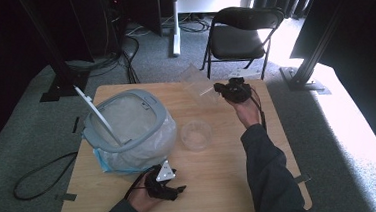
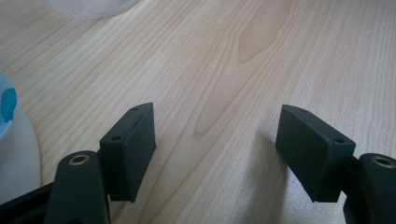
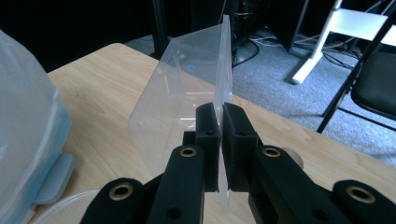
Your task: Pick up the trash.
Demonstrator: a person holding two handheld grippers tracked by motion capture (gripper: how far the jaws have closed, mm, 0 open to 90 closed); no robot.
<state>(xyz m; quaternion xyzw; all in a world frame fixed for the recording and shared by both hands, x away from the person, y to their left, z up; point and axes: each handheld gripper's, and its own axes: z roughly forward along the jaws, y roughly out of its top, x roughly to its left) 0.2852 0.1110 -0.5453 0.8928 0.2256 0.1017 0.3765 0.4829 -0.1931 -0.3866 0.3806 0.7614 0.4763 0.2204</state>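
In the high view, the left gripper (image 1: 167, 183) rests nearest, by the table's (image 1: 221, 174) near edge, well apart from the right gripper (image 1: 233, 90) holding a clear plastic container (image 1: 197, 83) at the far edge. In the left gripper view, its jaws stand spread over bare wood. In the right gripper view, the jaws pinch the container's (image 3: 187, 84) wall, which rises straight ahead, with open room beyond.

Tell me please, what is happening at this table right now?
A person works at a wooden table with a gripper in each hand. The right gripper has its fingers shut on the edge of a clear plastic container, held up near the far side of the table. The left gripper rests low over bare wood near the front edge, fingers open and holding nothing. Between them stand a large bin lined with a plastic bag and a small clear round lid or dish.
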